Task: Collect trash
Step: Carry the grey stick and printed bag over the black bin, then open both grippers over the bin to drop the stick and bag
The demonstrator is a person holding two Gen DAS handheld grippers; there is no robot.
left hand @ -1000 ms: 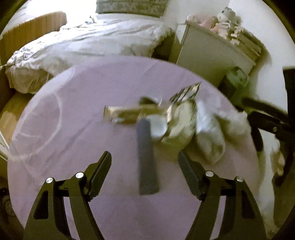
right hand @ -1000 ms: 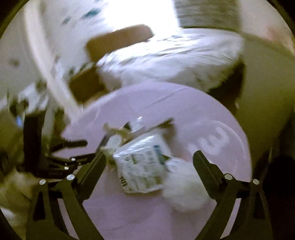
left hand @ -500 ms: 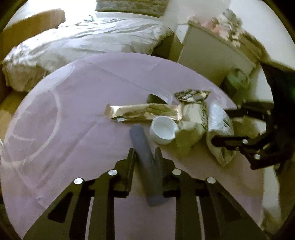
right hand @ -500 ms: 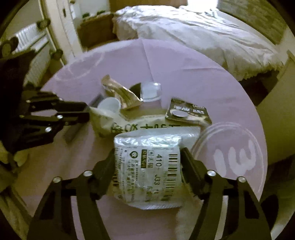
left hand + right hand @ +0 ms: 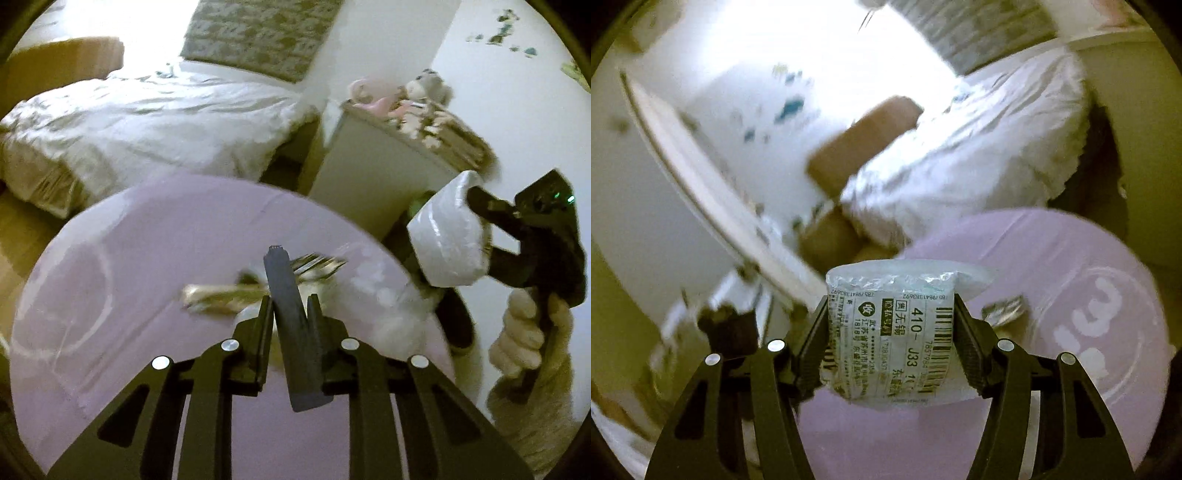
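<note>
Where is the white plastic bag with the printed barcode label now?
The white plastic bag is clamped in the right gripper, lifted above the purple table.

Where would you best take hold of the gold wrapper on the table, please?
I would grip the gold wrapper near its left end, pinching across the narrow width from above. It lies long, flat and roughly left to right on the table. That end sits clear, while the right end runs behind the grey bar and among other trash.
</note>
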